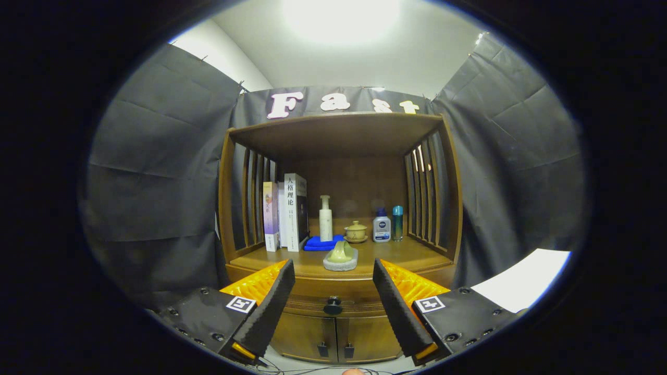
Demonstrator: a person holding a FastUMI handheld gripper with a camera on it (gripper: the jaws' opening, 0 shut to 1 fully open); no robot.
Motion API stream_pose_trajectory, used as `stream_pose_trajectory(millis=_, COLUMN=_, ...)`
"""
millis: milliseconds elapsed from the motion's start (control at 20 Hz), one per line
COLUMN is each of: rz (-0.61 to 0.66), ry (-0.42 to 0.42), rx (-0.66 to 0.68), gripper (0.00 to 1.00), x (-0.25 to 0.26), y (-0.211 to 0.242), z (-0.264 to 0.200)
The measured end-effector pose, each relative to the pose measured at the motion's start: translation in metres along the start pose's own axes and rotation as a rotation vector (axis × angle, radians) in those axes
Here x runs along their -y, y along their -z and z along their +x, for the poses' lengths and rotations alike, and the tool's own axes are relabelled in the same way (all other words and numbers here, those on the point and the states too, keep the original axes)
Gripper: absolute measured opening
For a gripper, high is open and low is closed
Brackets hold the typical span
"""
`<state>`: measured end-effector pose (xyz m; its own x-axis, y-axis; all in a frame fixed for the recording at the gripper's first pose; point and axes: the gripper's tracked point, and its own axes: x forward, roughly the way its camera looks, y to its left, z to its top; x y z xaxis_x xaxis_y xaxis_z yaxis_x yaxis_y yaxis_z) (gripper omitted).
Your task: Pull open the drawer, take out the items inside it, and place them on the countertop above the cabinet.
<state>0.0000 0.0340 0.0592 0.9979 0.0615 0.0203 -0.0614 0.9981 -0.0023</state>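
Observation:
A wooden cabinet stands ahead of me, its drawer (333, 306) closed under the countertop (396, 252). The drawer's dark round knob (333, 305) sits between my fingers and a short way beyond them. My gripper (333, 307) is open, with nothing between its fingers. The drawer's inside is hidden. A pale green cup on a grey stone tray (341, 258) rests at the countertop's front edge.
On the countertop stand several books (285, 214) at the left, a white pump bottle (325, 219) on a blue cloth (322, 242), a lidded tea bowl (356, 232), and two small bottles (388, 225). Two lower cabinet doors (336, 338) are closed. A white sheet (523, 286) lies at the right.

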Motion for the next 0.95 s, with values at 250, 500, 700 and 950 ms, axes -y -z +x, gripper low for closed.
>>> stream_pose_trajectory(millis=250, rz=0.021, ry=0.01, rx=0.008, gripper=0.95, x=0.013, y=-0.015, z=-0.02)
stream_pose_trajectory(millis=500, rz=0.022, ry=0.009, rx=0.009, gripper=0.95, x=0.02, y=-0.017, z=-0.028)
stream_pose_trajectory(millis=700, rz=0.018, ry=-0.004, rx=-0.003, gripper=0.95, x=0.016, y=-0.014, z=-0.029)
stream_pose_trajectory(millis=950, rz=0.004, ry=-0.021, rx=-0.019, gripper=0.95, x=0.01, y=-0.006, z=-0.03)
